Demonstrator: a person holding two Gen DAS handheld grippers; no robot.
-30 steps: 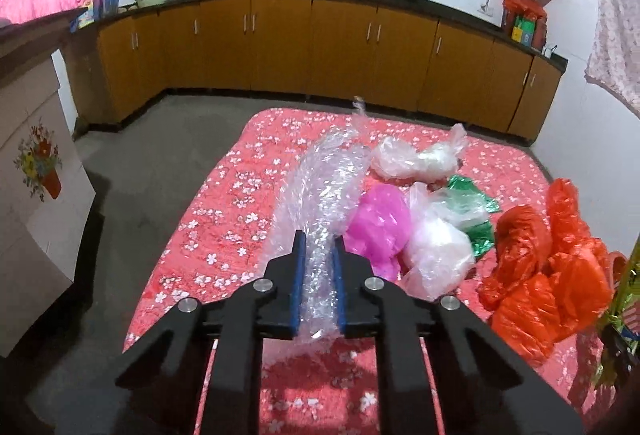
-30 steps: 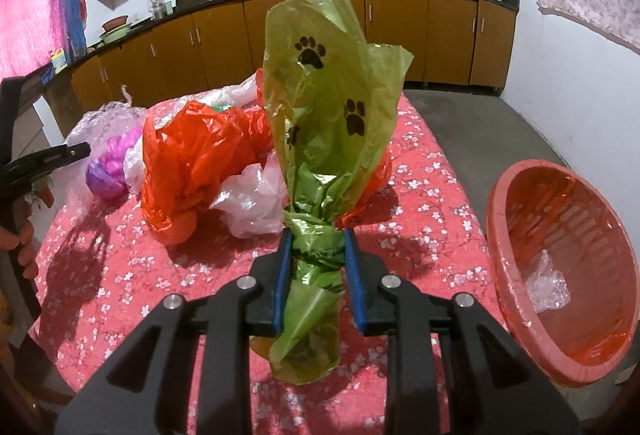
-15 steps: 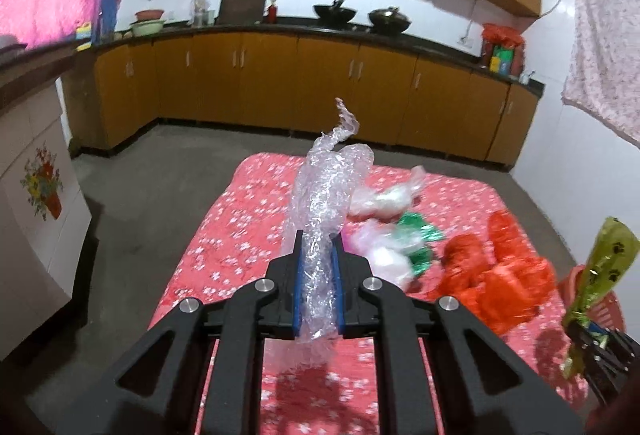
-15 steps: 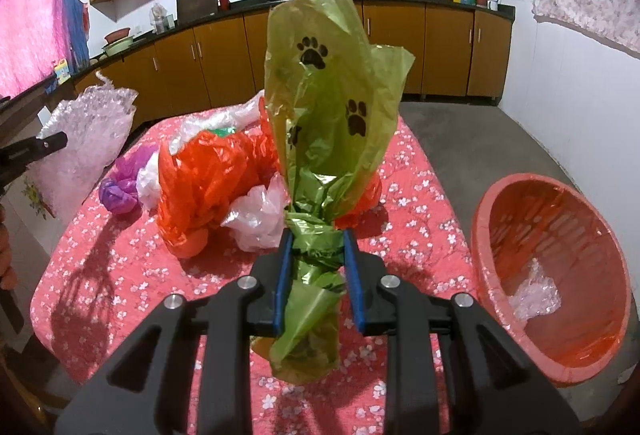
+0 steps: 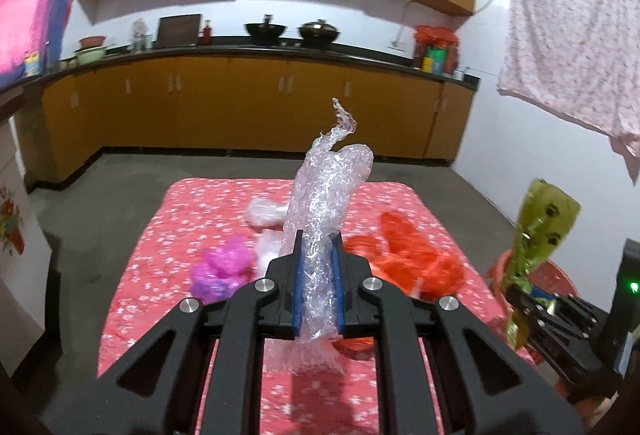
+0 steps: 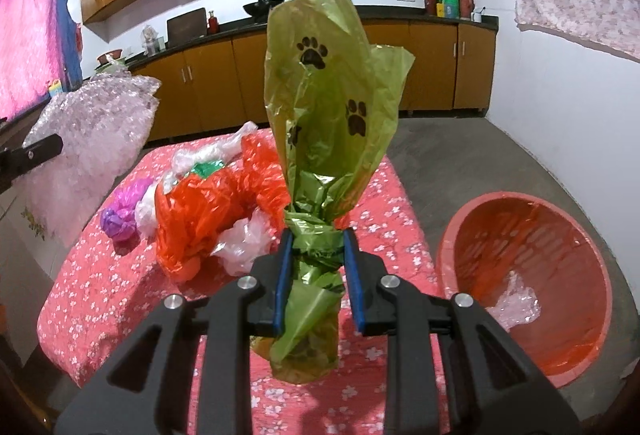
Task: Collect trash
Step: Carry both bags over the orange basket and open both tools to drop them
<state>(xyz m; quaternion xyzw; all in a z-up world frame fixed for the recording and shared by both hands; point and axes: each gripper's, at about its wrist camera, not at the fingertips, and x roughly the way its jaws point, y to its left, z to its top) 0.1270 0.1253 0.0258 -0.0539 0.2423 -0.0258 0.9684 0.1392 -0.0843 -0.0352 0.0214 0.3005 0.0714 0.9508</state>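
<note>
Your left gripper (image 5: 317,285) pinches featherlight, crushy bubble wrap (image 5: 326,203); right gripper (image 6: 316,277) clamps the green paw-print bag (image 6: 332,107) at its bunched neck, a good hold.

No words, brand names or numbers could be read anywhere. The only printed marks were black paw prints on the green bag (image 6: 336,107); labels on the containers (image 5: 434,59) at the far counter were too blurred to read.

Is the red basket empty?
No, the basket already has a crumpled clear plastic piece lying in its bottom.
</note>
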